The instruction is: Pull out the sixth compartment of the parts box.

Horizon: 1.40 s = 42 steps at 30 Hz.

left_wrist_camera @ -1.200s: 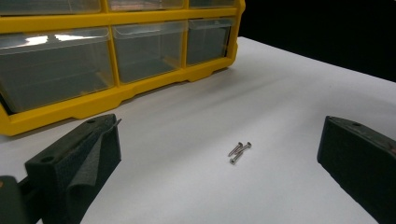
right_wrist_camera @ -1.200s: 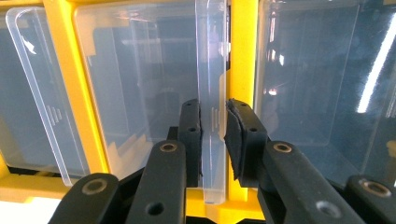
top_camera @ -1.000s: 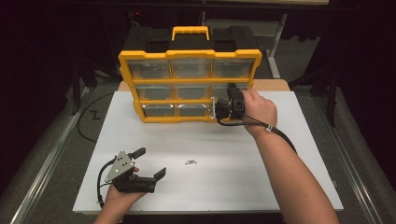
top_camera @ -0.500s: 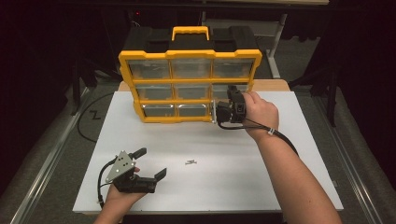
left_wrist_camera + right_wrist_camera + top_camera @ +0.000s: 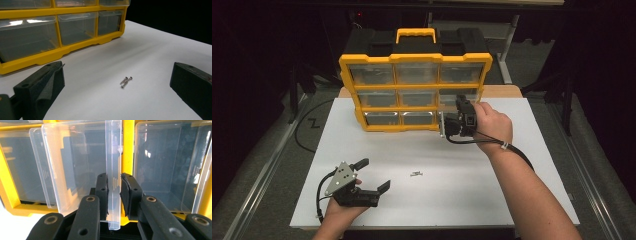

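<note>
My right claw (image 5: 114,188) nearly closed, pinching clear drawer (image 5: 75,170) front lip, bottom-right of yellow organizer (image 5: 414,90); lip runs top-to-bottom in right gripper view; left claw (image 5: 373,175) spread wide nr screws (image 5: 125,81)

- A white table top (image 5: 532,150) lay lit from above, and the room around it stood dark.
- A strip of light wooden board (image 5: 504,91) showed at its far edge.
- Grey floor (image 5: 267,150) ran along both sides, with a metal rail (image 5: 254,187) at the left and another at the right.
- A black cable (image 5: 304,131) curled on the floor at the left.
- Dark furniture legs (image 5: 568,100) stood at the right.
</note>
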Each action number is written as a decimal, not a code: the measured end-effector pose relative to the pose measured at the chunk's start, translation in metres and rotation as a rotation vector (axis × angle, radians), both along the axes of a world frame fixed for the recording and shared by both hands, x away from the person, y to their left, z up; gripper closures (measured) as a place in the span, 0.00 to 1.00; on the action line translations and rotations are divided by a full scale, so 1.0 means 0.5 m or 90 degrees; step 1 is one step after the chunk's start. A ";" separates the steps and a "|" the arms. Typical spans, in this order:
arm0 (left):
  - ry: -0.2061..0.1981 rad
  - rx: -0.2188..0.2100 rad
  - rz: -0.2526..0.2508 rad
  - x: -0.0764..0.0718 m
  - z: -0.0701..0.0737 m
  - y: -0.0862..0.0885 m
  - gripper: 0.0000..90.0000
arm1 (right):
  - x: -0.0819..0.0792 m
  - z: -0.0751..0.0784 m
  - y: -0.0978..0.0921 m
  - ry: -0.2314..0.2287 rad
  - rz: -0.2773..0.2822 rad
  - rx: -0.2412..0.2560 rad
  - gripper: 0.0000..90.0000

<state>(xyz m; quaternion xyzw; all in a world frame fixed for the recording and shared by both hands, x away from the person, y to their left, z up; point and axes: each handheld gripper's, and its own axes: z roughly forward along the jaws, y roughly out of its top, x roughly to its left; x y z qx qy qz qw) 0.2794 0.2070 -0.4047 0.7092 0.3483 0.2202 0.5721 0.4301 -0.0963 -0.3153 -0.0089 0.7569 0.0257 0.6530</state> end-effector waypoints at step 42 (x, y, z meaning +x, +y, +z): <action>0.000 0.002 -0.005 -0.001 0.000 -0.001 0.00 | -0.074 0.002 -0.009 0.007 0.021 -0.020 0.87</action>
